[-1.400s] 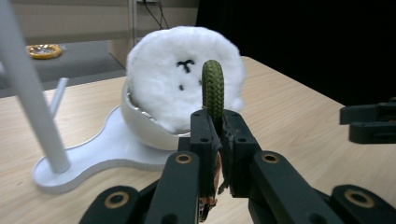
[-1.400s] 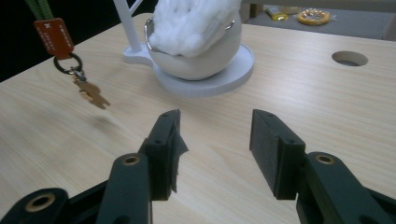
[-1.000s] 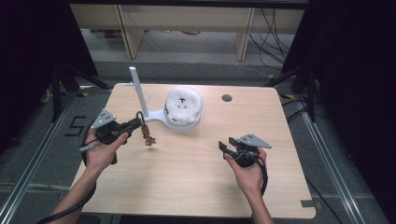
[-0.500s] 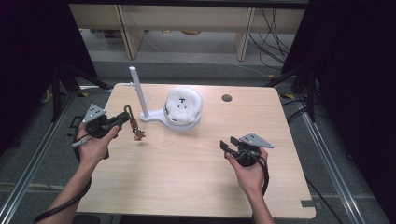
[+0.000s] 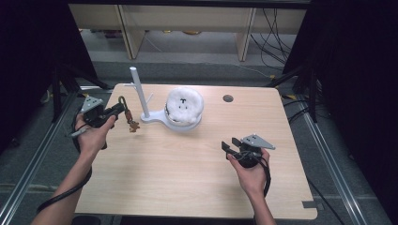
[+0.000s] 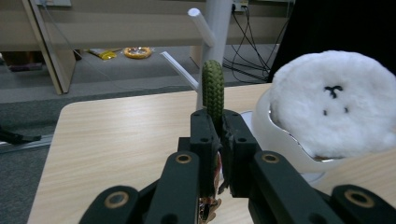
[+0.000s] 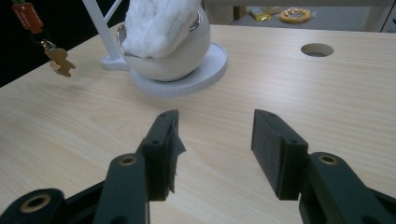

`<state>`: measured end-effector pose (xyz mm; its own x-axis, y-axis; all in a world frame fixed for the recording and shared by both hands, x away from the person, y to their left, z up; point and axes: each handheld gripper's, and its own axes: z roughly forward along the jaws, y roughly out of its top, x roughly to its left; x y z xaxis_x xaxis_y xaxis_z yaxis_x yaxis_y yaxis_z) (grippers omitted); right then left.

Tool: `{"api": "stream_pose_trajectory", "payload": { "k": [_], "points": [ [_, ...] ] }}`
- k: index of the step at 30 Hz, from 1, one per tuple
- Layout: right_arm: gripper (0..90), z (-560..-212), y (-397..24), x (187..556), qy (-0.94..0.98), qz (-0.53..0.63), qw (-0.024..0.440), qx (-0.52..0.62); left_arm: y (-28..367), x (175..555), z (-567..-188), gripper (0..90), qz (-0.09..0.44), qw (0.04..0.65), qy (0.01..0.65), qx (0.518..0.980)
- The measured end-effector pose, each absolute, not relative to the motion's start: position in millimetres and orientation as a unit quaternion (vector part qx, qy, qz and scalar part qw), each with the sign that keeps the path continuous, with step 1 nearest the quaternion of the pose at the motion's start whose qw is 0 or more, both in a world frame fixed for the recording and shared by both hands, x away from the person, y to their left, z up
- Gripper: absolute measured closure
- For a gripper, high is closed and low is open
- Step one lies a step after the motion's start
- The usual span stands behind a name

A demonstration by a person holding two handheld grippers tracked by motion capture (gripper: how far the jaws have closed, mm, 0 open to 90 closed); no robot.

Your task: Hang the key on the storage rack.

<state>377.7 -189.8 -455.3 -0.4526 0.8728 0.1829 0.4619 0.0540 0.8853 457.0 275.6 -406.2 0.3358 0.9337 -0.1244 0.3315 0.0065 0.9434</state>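
Green braided cord of the keychain point(image 5: 125, 108) is clamped in the left tongs point(image 5: 117, 110) near the tabletop's point(image 5: 187, 178) far left corner, its loop upright and its charm hanging clear. Just right stands the white peg stand point(image 5: 141, 96), its short pegs angled upward, so the loop must travel right. Right tongs point(image 5: 228, 149) rest apart, holding nothing, well off

Even overhead light brightens the table point(image 5: 187, 173); its surroundings sink into black. Shadows are soft. Close-up jaws blur slightly.
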Motion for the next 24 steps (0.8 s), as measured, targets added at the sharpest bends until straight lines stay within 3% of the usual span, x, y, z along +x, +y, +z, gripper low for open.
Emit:
{"api": "stream_pose_trajectory", "payload": {
  "k": [24],
  "points": [
    [52.2, -459.7, -196.1, 378.8, 0.697, 0.489, 0.213, 0.48, 268.9, 490.2, -393.1, 83.8, 0.326, 0.488, 0.505, 0.633]
  ]
}}
